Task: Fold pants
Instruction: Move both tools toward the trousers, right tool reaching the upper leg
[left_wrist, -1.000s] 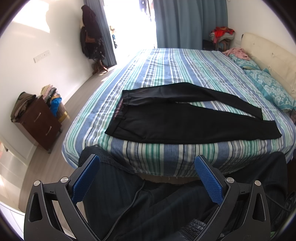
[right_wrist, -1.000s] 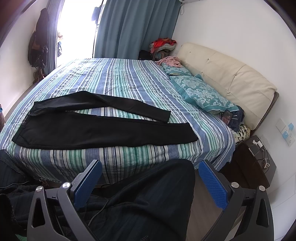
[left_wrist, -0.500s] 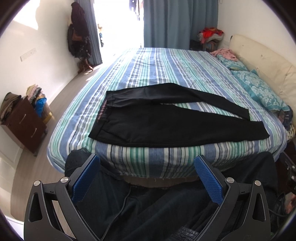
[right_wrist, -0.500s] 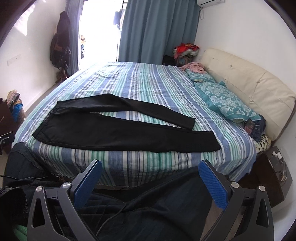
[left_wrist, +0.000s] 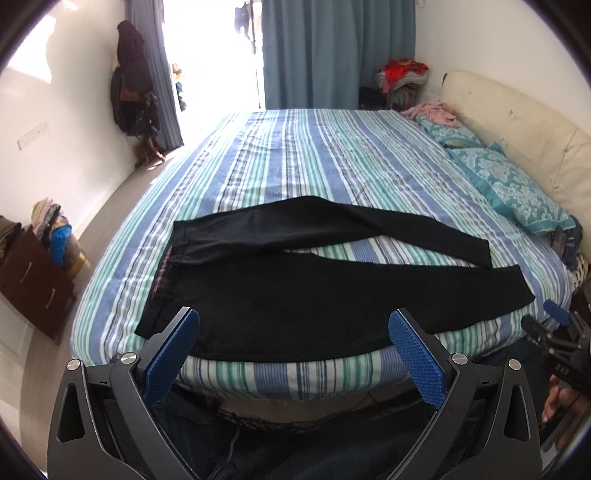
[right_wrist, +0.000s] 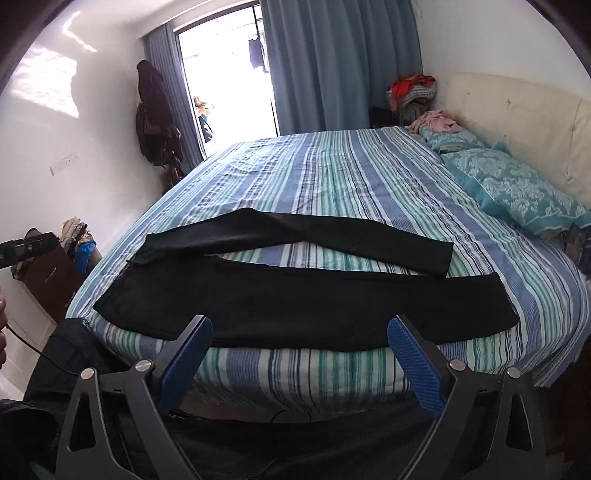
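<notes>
Black pants lie flat on the striped bed, waist to the left, both legs running right and spread apart in a V. They also show in the right wrist view. My left gripper is open and empty, held just short of the bed's near edge in front of the pants' near leg. My right gripper is open and empty, also just in front of the near edge. The right gripper also shows at the right edge of the left wrist view.
Teal pillows and a cream headboard are at the right. A dark dresser with piled clothes stands at the left. Blue curtains and a bright door are behind. Hanging coats are by the left wall.
Both grippers have moved up and forward toward the bed's near edge; the pants now fill more of both views. Both stay open and empty.
</notes>
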